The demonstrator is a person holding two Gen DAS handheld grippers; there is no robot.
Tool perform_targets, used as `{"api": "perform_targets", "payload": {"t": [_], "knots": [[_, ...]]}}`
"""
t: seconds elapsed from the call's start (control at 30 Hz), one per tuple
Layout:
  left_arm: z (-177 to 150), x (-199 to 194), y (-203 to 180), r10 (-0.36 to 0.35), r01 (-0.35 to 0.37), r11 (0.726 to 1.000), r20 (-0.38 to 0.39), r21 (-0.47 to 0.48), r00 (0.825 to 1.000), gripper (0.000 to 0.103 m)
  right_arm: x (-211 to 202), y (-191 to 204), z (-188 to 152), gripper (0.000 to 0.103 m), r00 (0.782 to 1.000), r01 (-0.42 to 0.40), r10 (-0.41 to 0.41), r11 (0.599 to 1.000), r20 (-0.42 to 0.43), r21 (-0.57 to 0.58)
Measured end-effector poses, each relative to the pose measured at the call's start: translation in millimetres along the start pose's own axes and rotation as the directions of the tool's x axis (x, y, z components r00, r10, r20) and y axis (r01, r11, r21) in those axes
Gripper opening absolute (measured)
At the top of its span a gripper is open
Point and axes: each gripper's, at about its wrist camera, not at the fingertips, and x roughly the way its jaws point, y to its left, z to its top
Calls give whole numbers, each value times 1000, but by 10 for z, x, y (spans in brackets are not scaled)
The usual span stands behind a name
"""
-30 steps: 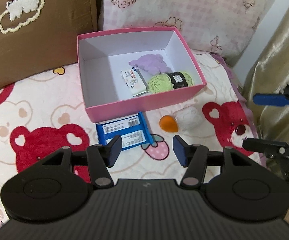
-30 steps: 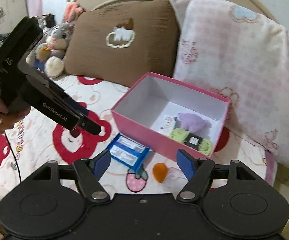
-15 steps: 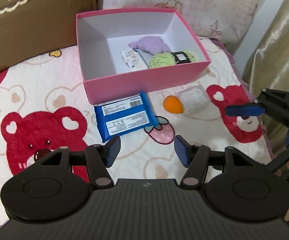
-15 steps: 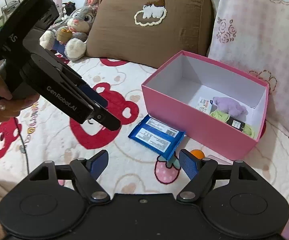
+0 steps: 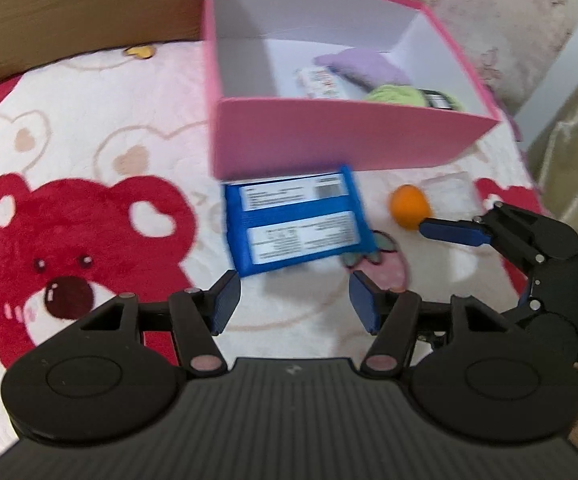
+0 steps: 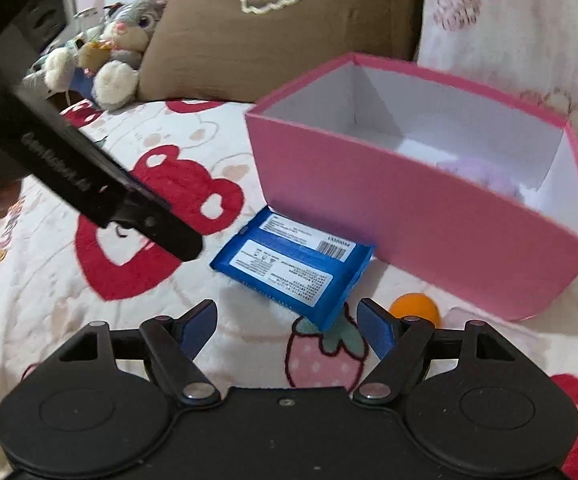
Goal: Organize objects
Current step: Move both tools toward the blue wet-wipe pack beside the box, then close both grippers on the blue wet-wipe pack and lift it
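Note:
A pink open box (image 5: 329, 140) (image 6: 429, 216) stands on the bear-print bedspread. Inside it lie a purple soft thing (image 5: 365, 64), a small white packet (image 5: 321, 82) and a green yarn ball (image 5: 401, 96). A blue packet (image 5: 297, 224) (image 6: 289, 266) lies flat just in front of the box. An orange ball (image 5: 409, 206) (image 6: 415, 308) and a clear wrapped thing (image 5: 449, 188) lie to its right. My left gripper (image 5: 293, 304) is open and empty, just short of the blue packet. My right gripper (image 6: 287, 326) is open and empty, low beside the orange ball.
A brown pillow (image 6: 273, 20) and a pink checked pillow (image 6: 521, 24) stand behind the box. A plush rabbit (image 6: 121, 40) sits at the far left. A gold curtain (image 5: 569, 120) hangs at the bed's right edge. The right gripper's finger (image 5: 453, 230) reaches in by the orange ball.
Both grippers have moved down and forward toward the blue packet and the orange ball. The right gripper's finger now sits right by the orange ball. Both stay open.

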Motion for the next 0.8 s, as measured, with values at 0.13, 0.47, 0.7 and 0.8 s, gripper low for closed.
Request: {"api": "perform_targets", "payload": {"t": [0.13,0.47,0.7,0.8], "knots": [[4,69,70,41,-41,999,23,0,999,59,194,-74,-42,73,1000,-13,14,998,-12,63],[65,408,211,-11,15,999,77,-50,997,59,453,-204,-67,64,999,10,-3,989,-47,148],[22,756,391,-17,26,993,75,-118,997,59,594,-225,-58,62,999,29,-19,977,-47,211],[-24,776,437,-32,51,987,123,-153,992,59,630,-219,-46,61,998,46,-36,975,-49,217]]}}
